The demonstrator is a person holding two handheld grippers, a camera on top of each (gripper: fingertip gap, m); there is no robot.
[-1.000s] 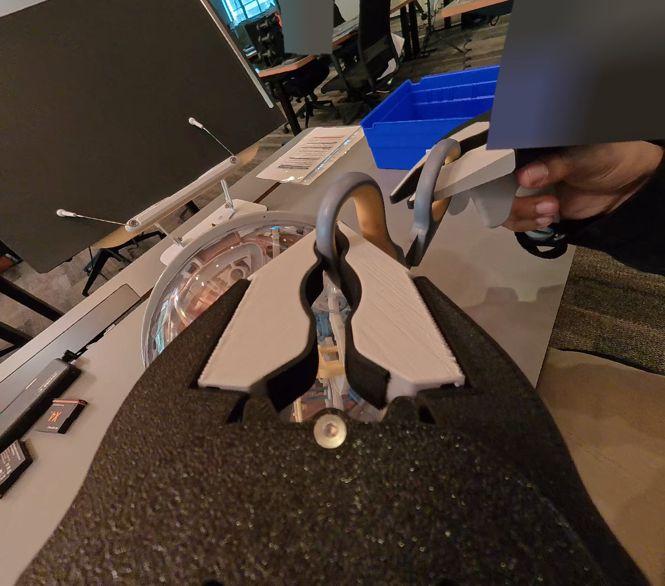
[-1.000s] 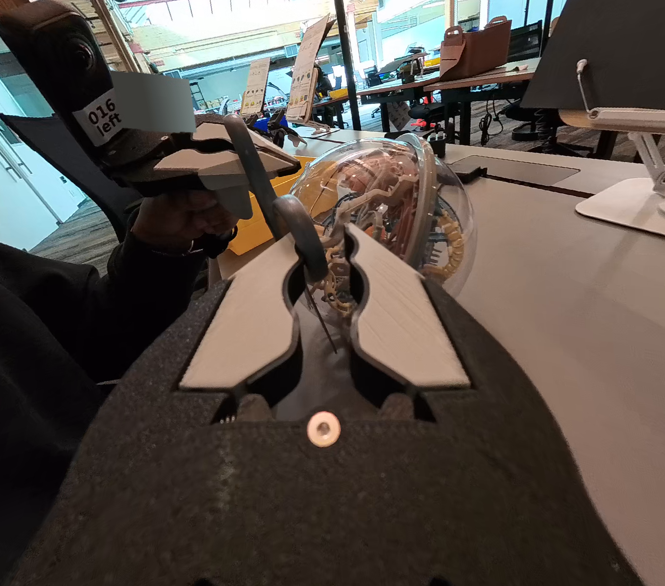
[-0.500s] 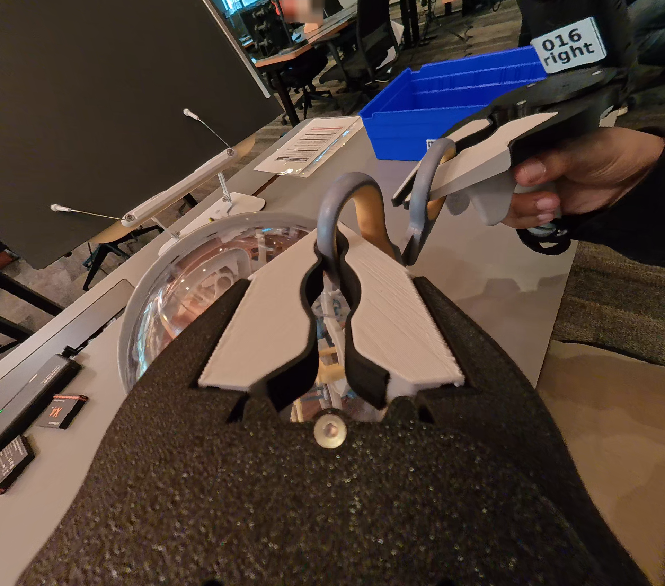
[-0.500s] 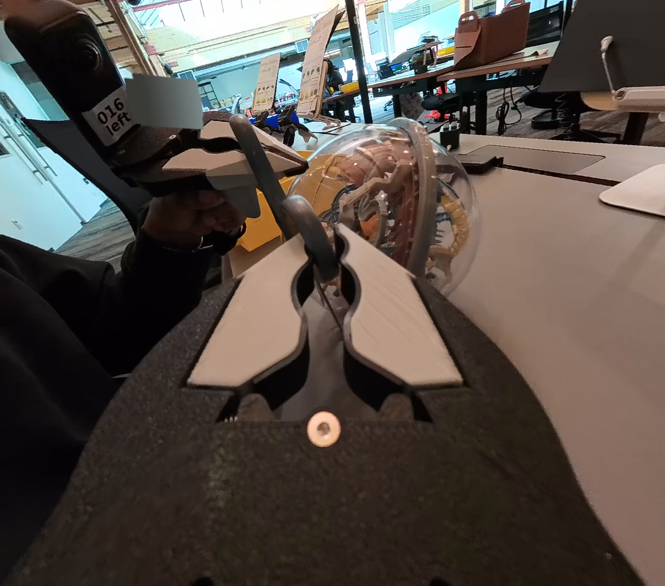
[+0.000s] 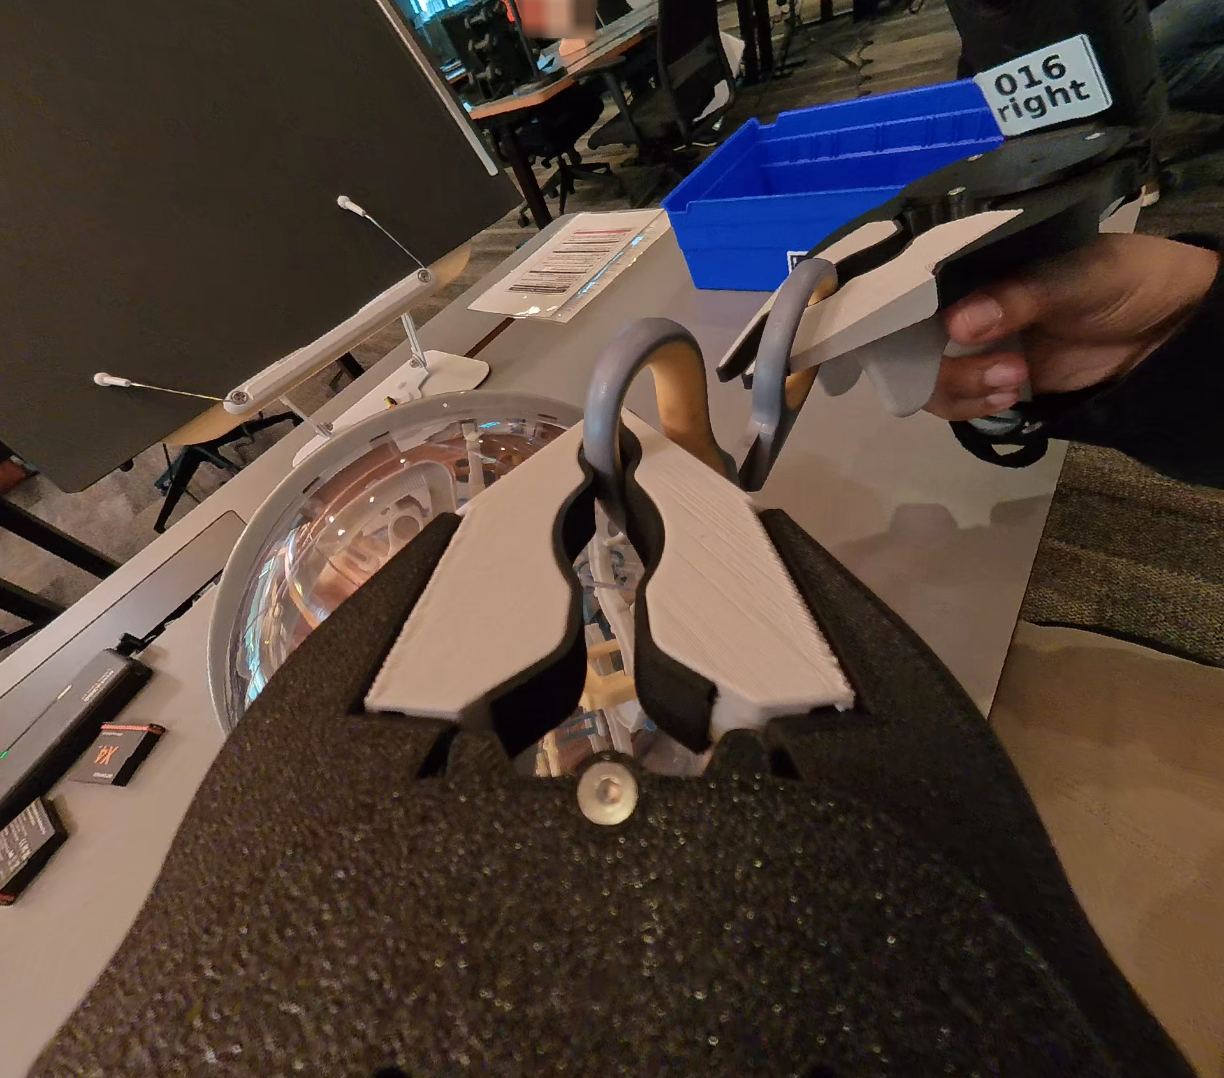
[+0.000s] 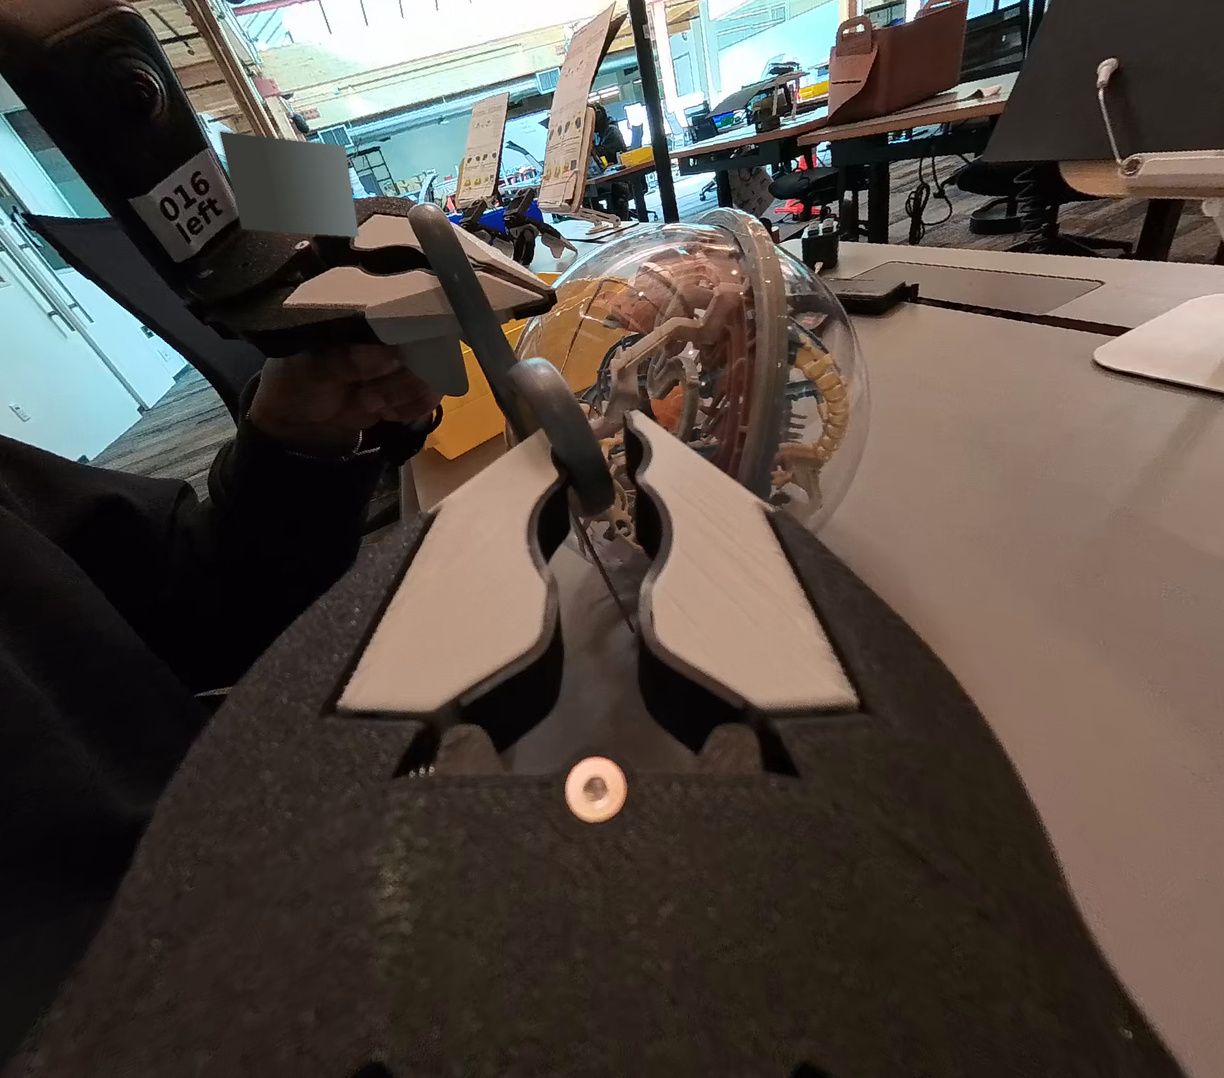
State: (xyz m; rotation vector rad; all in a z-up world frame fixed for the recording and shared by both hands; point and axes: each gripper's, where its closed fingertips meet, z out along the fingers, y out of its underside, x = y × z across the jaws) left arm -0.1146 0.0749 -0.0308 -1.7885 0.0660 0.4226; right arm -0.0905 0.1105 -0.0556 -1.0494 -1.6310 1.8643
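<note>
Two grippers share one pair of scissors (image 5: 612, 377): the left gripper (image 5: 609, 450) is pressed onto the nearer grey handle loop, and the right gripper (image 6: 596, 437) pinches the other loop (image 6: 563, 423), so each holds one handle. The loops stand apart, meeting low at the pivot, both held up off the table (image 5: 894, 503). A thin dark blade (image 6: 612, 589) runs down between the right fingers; whether its tip touches the tabletop is hard to tell from here. Just beyond and below the scissors sits a clear sphere (image 6: 728, 351) with a coloured maze inside, resting on the table close to both sets of fingers. Farther out are a blue bin (image 5: 795, 198) and a printed sheet (image 5: 576, 271) at the far end, with a black board (image 5: 199, 152) on a white stand (image 5: 331, 344) to the left. Small black devices (image 5: 112, 748) lie by the left edge, and a yellow bin (image 6: 477, 384) shows behind the left gripper. Bare tabletop lies on the right gripper's side, and the table's near edge (image 5: 1020, 582) runs close under that gripper's hand (image 5: 1073, 317).
</note>
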